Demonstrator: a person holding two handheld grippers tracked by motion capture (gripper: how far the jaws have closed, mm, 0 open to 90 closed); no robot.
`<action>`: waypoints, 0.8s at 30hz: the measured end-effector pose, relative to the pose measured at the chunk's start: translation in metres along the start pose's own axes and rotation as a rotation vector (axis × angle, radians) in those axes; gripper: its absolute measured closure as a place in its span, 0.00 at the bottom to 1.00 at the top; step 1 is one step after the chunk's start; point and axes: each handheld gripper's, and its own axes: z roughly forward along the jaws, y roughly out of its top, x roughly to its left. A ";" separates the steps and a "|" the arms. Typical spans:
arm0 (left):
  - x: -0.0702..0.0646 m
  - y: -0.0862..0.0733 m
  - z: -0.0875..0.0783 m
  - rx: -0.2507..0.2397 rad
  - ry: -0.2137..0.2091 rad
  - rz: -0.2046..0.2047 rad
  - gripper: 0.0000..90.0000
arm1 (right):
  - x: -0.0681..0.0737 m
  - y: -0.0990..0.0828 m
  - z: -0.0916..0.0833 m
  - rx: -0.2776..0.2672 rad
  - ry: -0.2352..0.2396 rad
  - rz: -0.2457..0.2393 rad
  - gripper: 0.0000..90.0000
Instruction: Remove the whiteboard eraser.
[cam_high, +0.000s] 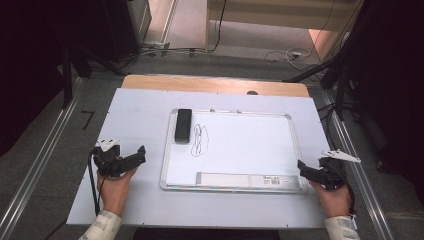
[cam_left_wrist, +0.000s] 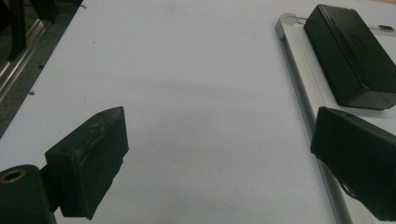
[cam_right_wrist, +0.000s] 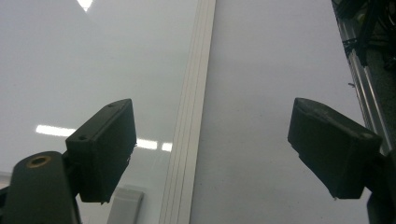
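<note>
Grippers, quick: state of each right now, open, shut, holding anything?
Left gripper: open, holding nothing, jaws over the bare mat beside the whiteboard.
Right gripper: open, holding nothing, jaws either side of the whiteboard's frame edge.

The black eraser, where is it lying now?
In the high view the black eraser lies on the whiteboard, in its far left corner, just left of the scribble.
</note>
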 end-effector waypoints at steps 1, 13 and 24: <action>0.000 0.000 0.000 0.000 0.000 0.000 0.05 | 0.000 0.000 0.000 -0.001 0.000 0.001 0.16; -0.012 0.005 0.008 0.001 -0.023 0.020 0.05 | 0.001 0.000 0.000 0.003 0.000 -0.003 0.16; -0.028 0.014 0.015 -0.005 -0.062 0.038 0.05 | 0.001 0.000 0.000 0.006 0.001 -0.001 0.16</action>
